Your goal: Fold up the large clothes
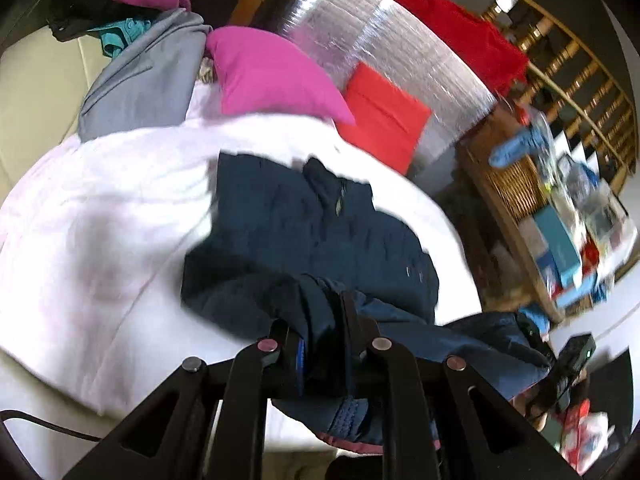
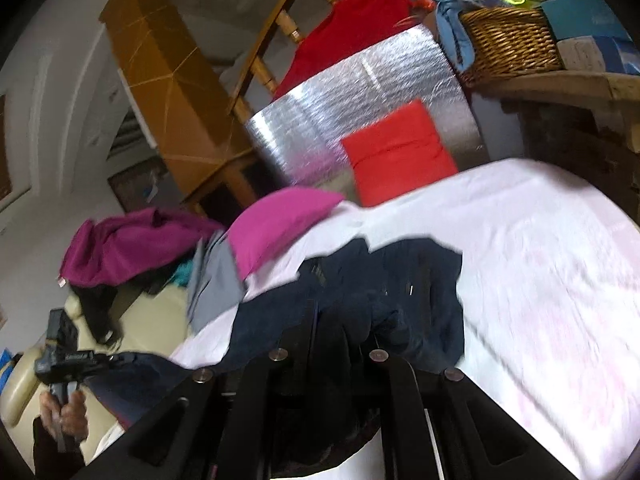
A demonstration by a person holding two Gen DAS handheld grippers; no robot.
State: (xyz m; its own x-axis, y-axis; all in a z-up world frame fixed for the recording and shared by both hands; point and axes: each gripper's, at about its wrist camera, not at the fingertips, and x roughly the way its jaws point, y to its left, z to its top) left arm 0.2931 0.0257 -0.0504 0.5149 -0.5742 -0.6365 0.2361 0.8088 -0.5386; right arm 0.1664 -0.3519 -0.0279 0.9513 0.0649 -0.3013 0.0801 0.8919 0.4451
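Observation:
A dark navy jacket [image 1: 312,232] lies partly bunched on the white sheet [image 1: 100,208], its near end lifted off the bed. My left gripper [image 1: 320,332] is shut on a fold of that navy cloth near a blue tab. In the right wrist view the same jacket [image 2: 400,280] hangs from my right gripper [image 2: 340,332], which is shut on another dark fold of it. The left gripper's body [image 2: 64,356] shows at the far left there, held by a hand [image 2: 68,412], with navy cloth trailing from it.
A magenta pillow [image 1: 272,76], a red cushion [image 1: 380,116] and a silver foil panel [image 1: 360,40] stand behind the bed. A grey garment [image 1: 140,76] and a purple one [image 2: 128,240] pile at the side. A wicker basket [image 2: 508,40] sits on a wooden shelf [image 2: 560,84].

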